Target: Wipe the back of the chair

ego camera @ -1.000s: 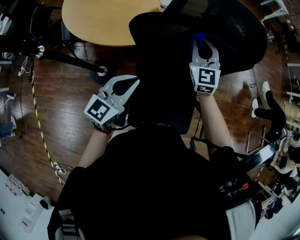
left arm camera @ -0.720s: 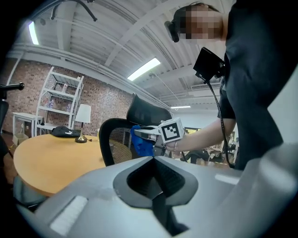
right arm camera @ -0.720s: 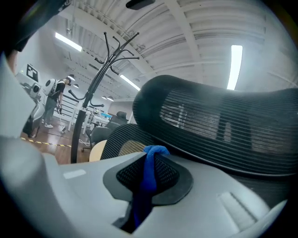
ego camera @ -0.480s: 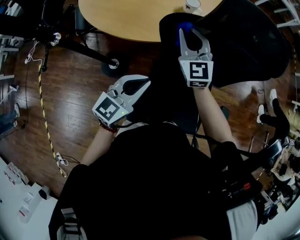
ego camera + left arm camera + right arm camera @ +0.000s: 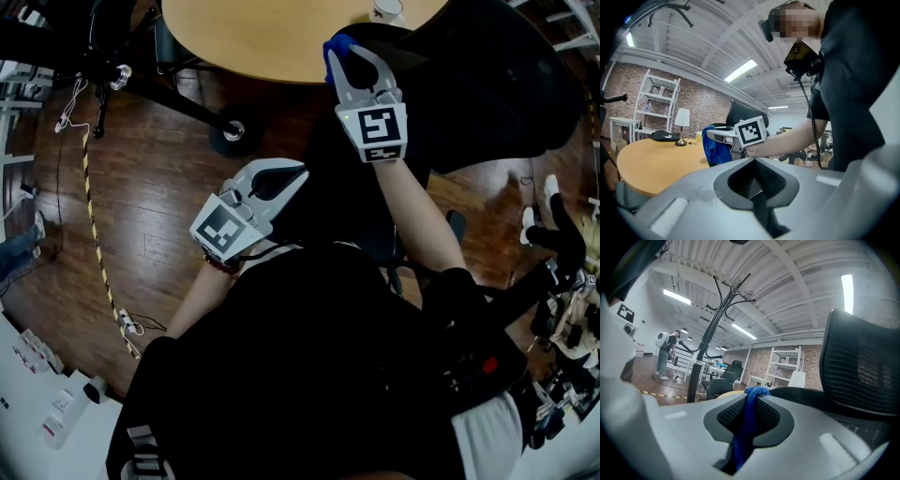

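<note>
My left gripper (image 5: 298, 174) and right gripper (image 5: 342, 49) are light grey with black-and-white marker cubes (image 5: 378, 127). I wear a black shirt (image 5: 309, 375).

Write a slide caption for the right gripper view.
Right claw shut on a blue cloth, beside the black mesh chair back, coat stand behind.

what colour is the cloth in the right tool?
Blue. The cloth shows best in the right gripper view, clamped in the right tool.

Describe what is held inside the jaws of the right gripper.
A blue cloth, pinched by the shut jaws of the right gripper, bunches above the tips and hangs down beneath. The stretch squeezed between the pads is covered.
</note>
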### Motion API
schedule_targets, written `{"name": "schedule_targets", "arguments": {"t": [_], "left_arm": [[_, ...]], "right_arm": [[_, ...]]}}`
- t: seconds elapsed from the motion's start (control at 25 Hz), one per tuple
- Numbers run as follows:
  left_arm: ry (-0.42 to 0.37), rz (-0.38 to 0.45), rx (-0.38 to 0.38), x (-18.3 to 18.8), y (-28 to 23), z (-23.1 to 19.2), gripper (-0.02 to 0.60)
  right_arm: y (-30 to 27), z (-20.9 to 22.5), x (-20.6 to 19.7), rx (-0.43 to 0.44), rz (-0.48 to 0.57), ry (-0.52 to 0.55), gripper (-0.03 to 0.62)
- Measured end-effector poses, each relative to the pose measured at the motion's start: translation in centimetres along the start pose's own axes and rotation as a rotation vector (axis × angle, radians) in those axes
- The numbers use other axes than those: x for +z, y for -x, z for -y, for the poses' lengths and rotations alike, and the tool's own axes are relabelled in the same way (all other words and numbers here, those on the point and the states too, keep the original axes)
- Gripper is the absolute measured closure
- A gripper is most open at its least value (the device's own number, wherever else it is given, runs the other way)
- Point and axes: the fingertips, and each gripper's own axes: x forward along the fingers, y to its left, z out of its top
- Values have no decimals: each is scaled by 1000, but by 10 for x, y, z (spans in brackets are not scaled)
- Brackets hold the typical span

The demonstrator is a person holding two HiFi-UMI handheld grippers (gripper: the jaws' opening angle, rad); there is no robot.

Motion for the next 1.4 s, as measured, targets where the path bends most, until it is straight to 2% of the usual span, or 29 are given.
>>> {"name": "schedule_targets", "arguments": {"t": [0.2,0.32,0.56,0.72,0.84,0.92,1.08,1.16,1.32,1.4], "left_arm": [[78,9,26,-12,11,3,578],[94,4,6,-16,0,13,578],[109,8,-106,-9,-64,44,578],[120,49,-118,8,-105,62,578],[71,9,-117,7,-125,76,578],[40,-27,-116,4,-133,84,578],[80,-40,-73,3,-135,80,578],[80,-50,-49,1,-133,74,578],[25,-88,-32,-3,-137,70,578],[33,-91,-35,-5,-143,69,578]], "right_arm": [[37,-1,14,-5,51,-64,557],[85,17,9,-46,64,-69,558],[223,111,-61,-301,-116,-82,558],[311,187,-97,-486,-199,-91,558],[350,232,-120,-557,-246,-77,558],[367,256,-135,-592,-279,-70,558],[381,287,-161,-641,-317,-77,558],[377,295,-169,-646,-325,-77,558],[365,297,-175,-639,-314,-68,558],[362,297,-174,-646,-300,-68,559]]}}
